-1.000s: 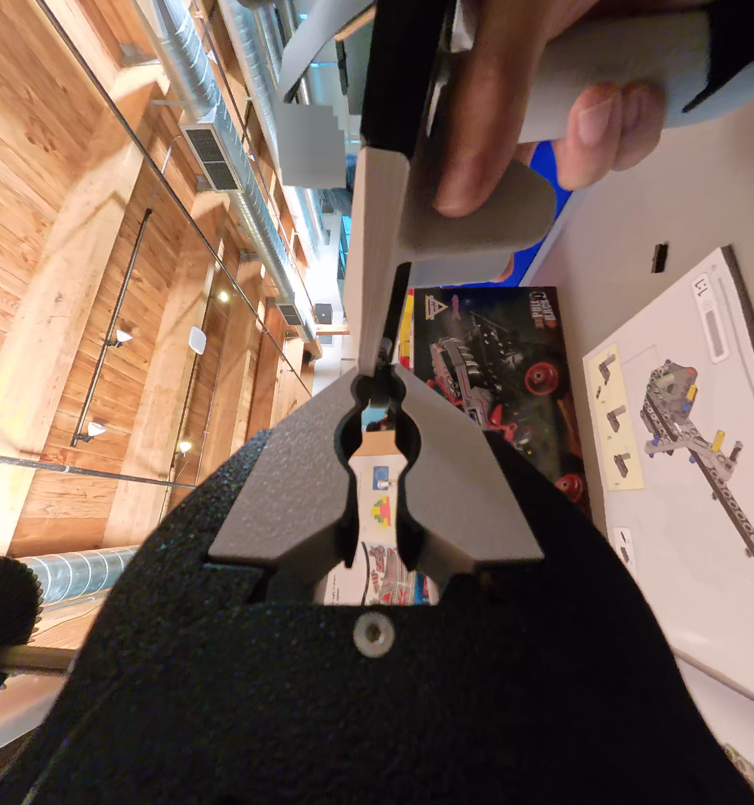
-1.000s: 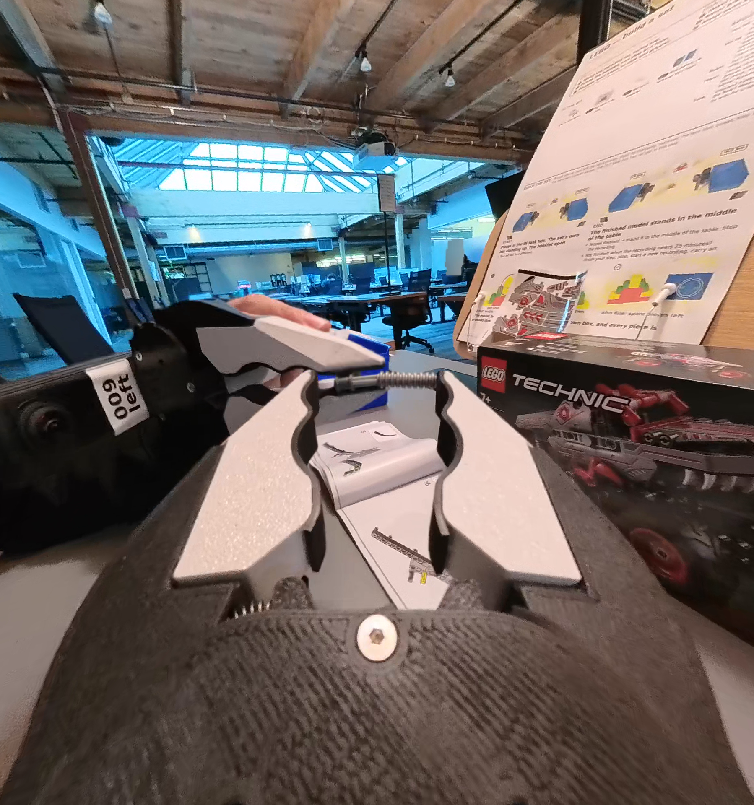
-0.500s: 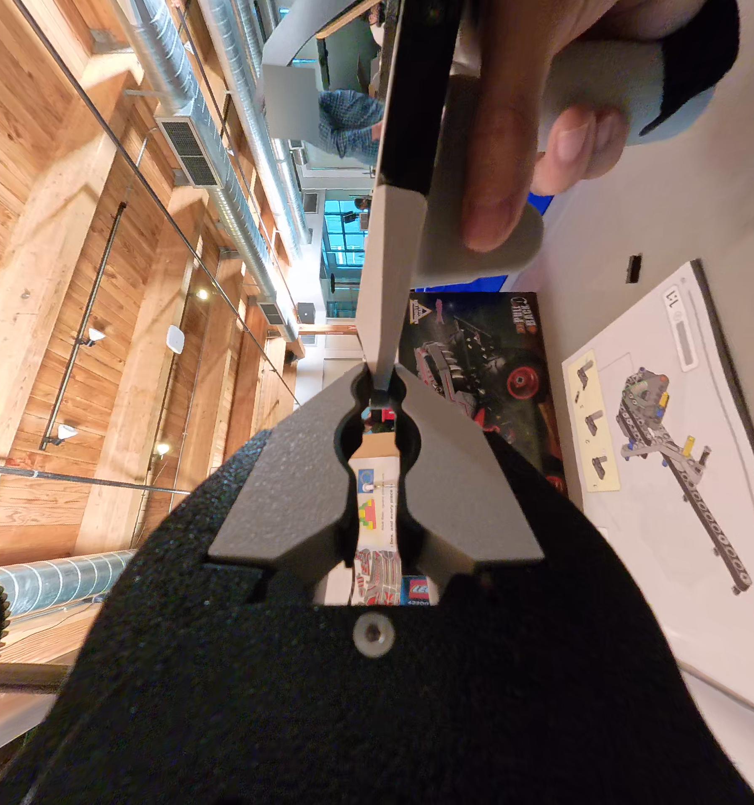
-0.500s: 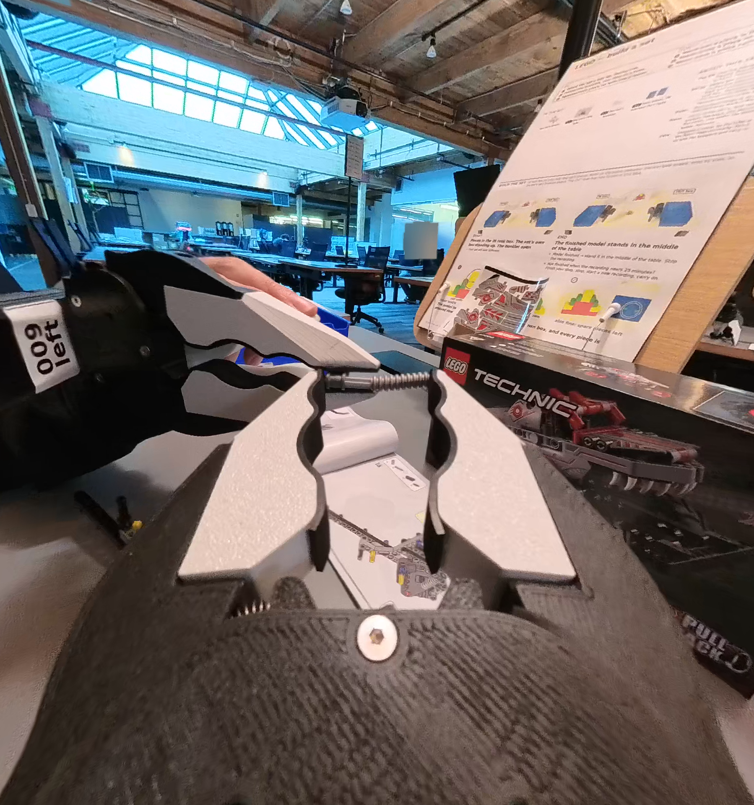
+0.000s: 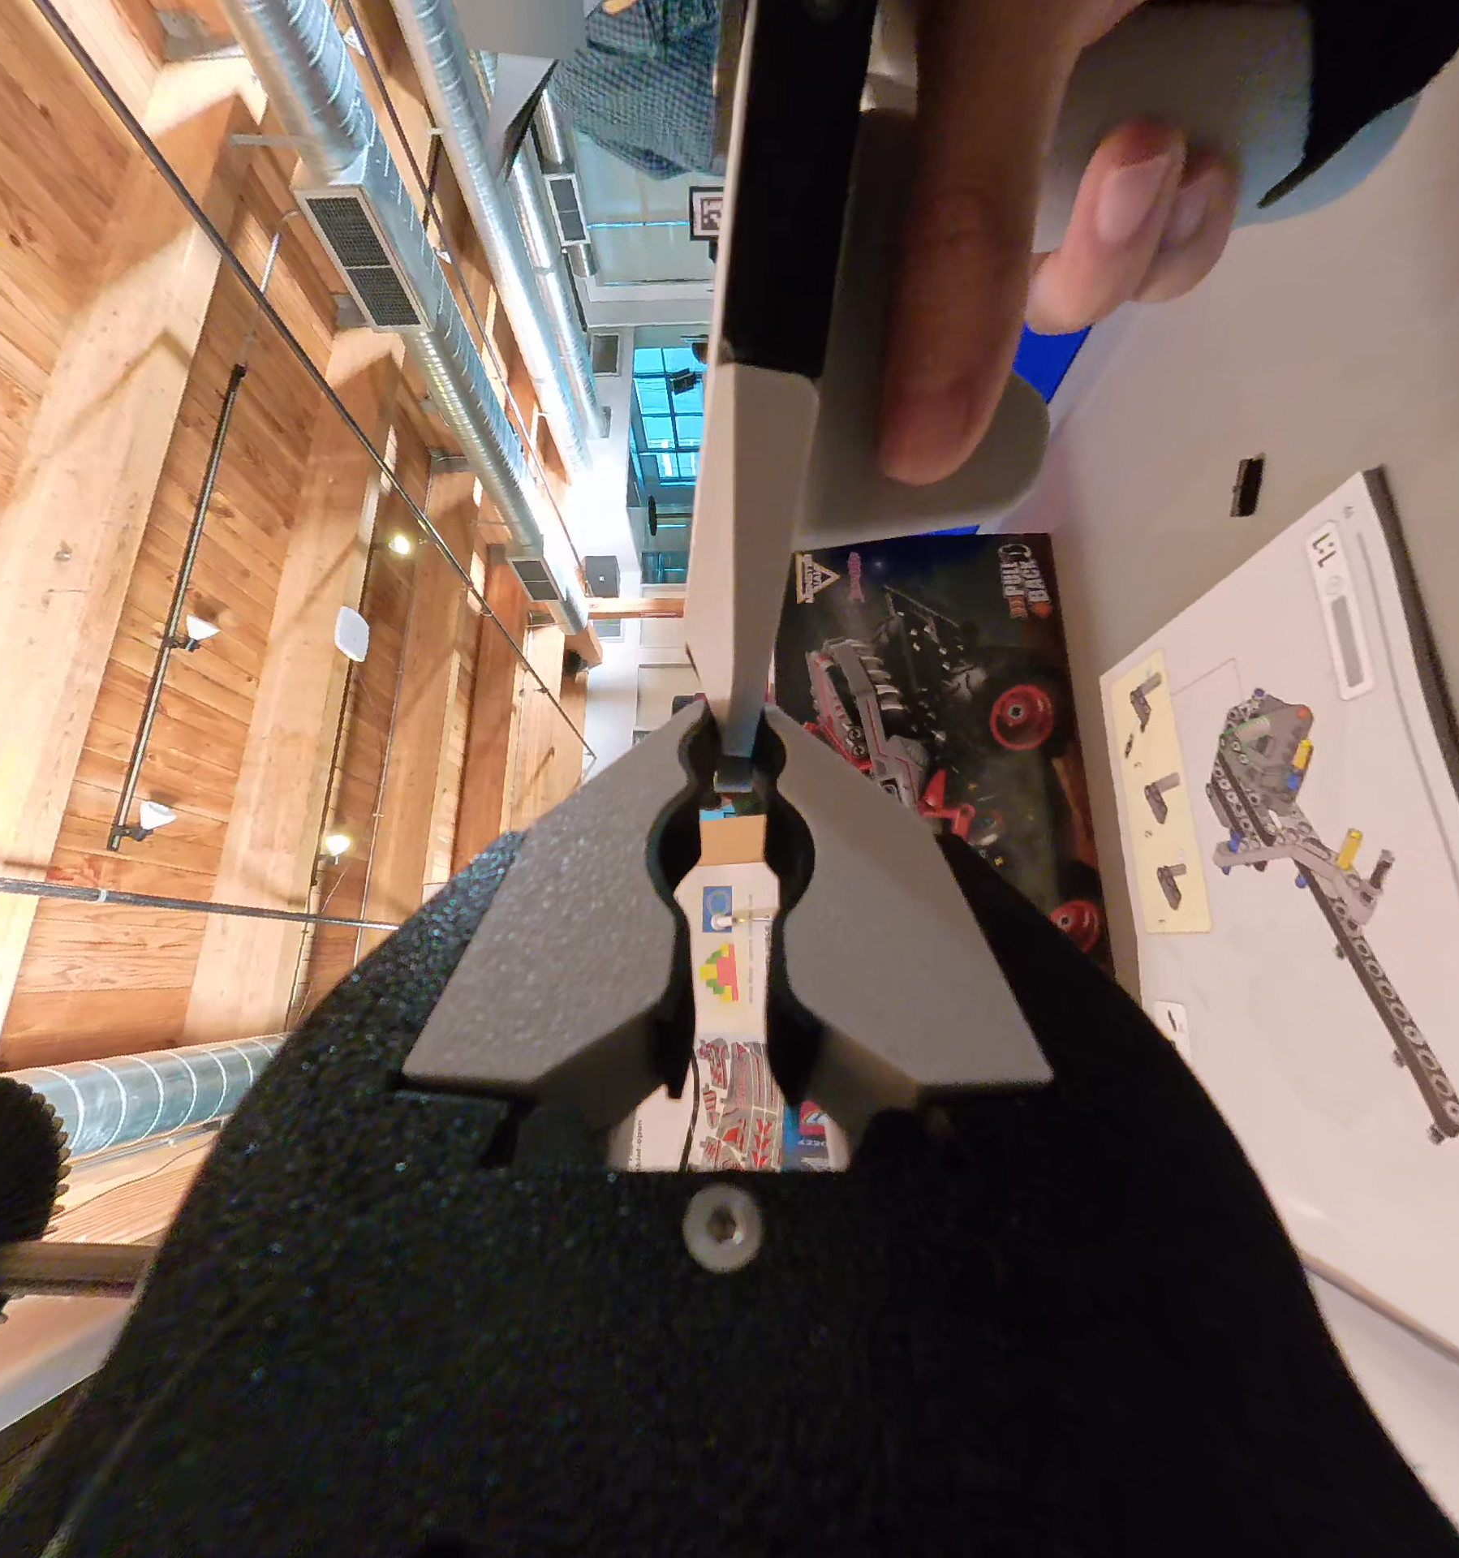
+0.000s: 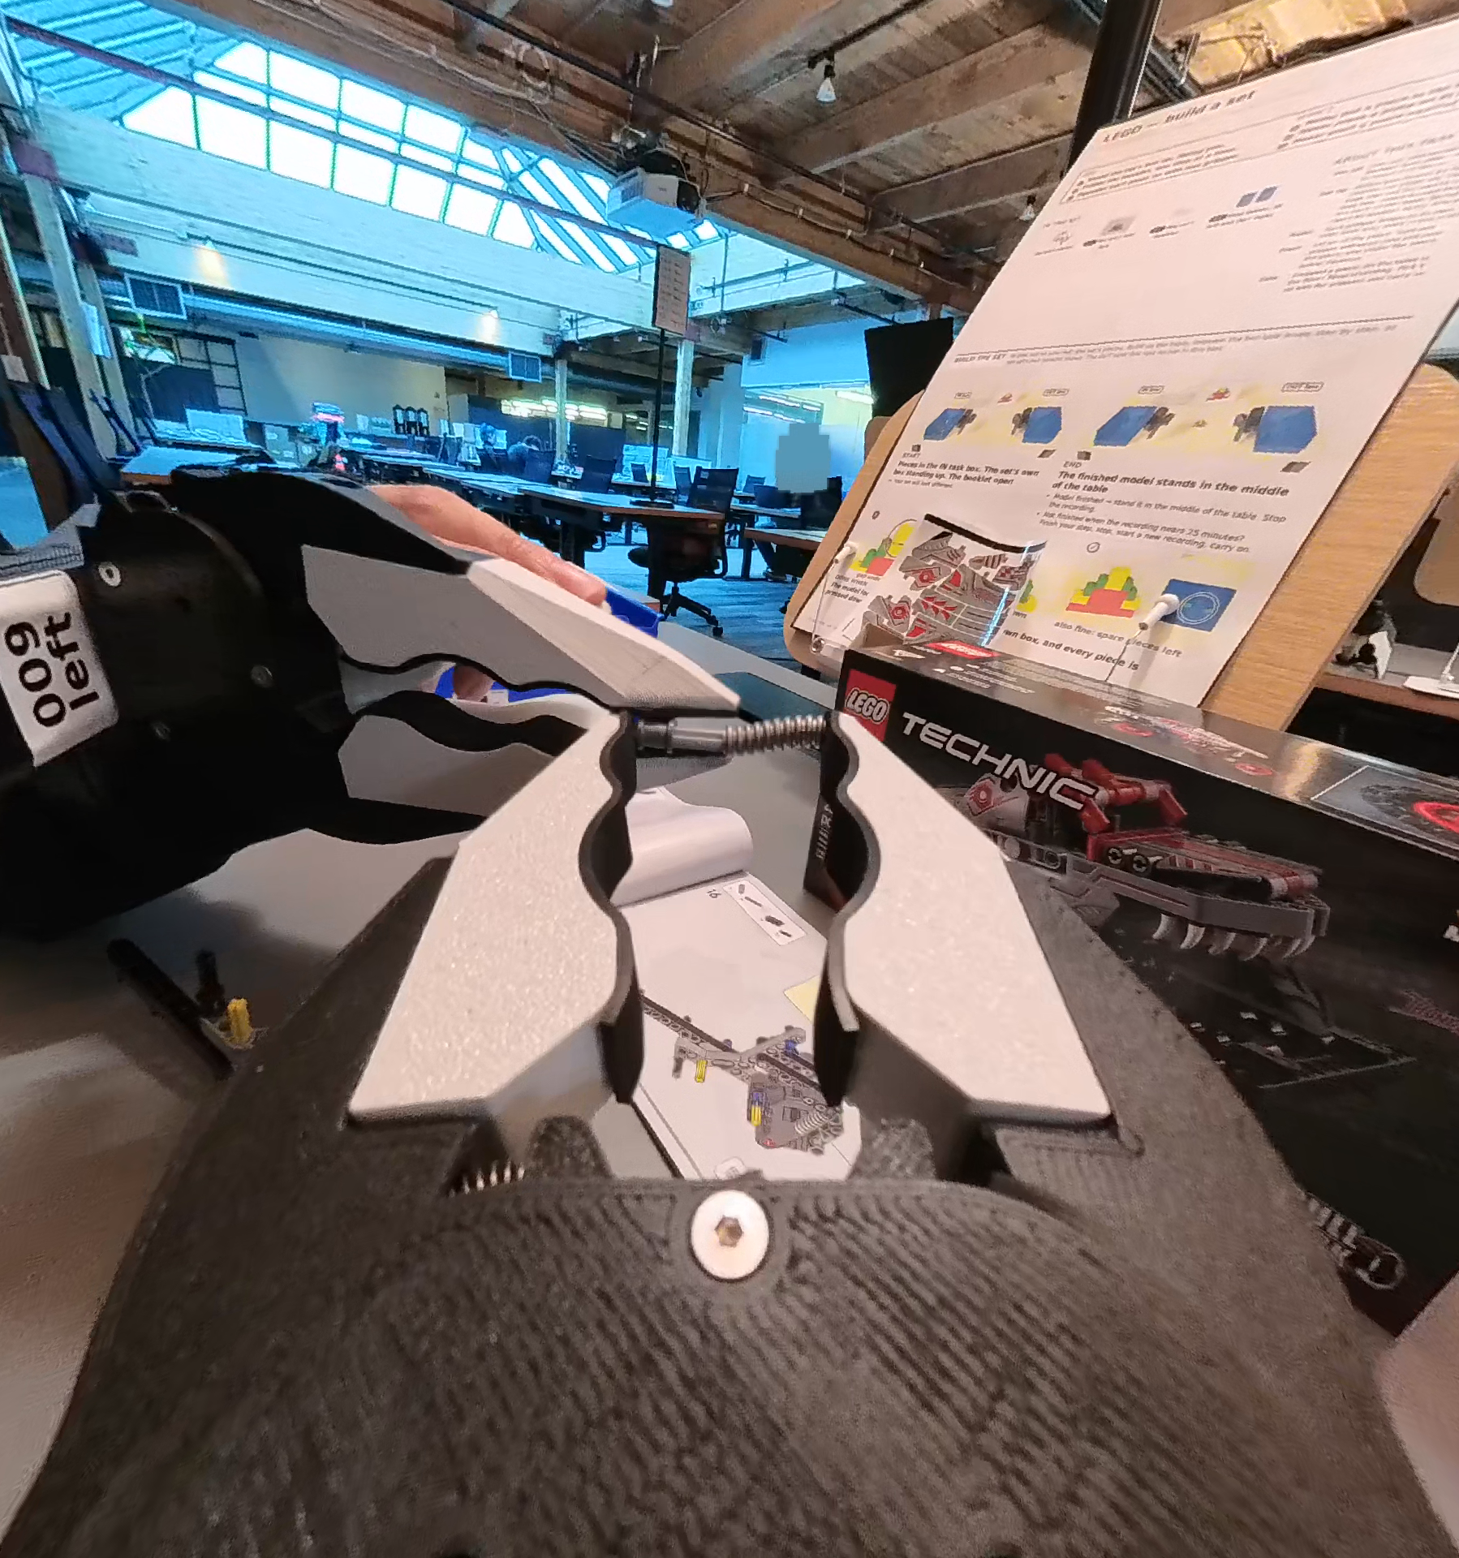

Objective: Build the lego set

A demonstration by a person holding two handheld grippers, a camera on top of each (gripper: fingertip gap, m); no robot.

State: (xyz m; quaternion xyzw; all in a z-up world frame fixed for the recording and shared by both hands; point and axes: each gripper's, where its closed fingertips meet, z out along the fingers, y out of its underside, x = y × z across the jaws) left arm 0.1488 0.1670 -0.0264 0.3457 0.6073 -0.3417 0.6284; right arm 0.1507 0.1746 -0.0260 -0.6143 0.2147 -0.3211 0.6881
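Observation:
In the right wrist view my right gripper [image 6: 726,733] is shut on a small grey shock absorber with a metal spring [image 6: 781,727], held crosswise between its fingertips above the table. My left gripper [image 6: 688,725] comes in from the left, and its tips close on the absorber's grey left end. In the left wrist view my left gripper [image 5: 734,754] is nearly closed, with the dark end of the piece between its tips. One of the right gripper's fingers [image 5: 743,590] reaches down between them. A person's hand [image 5: 962,253] holds the right gripper.
The set's black box [image 6: 1173,885] lies just right of the grippers and also shows in the left wrist view [image 5: 920,717]. The open instruction booklet [image 5: 1299,885] lies on the grey table. A partly built beam with a yellow pin [image 6: 220,1020] lies at the left. A printed board [image 6: 1173,421] leans behind the box.
Both grippers keep hold of the shock absorber. The right gripper's finger now sits deeper between my left fingertips, and the box and the booklet look closer in both views.

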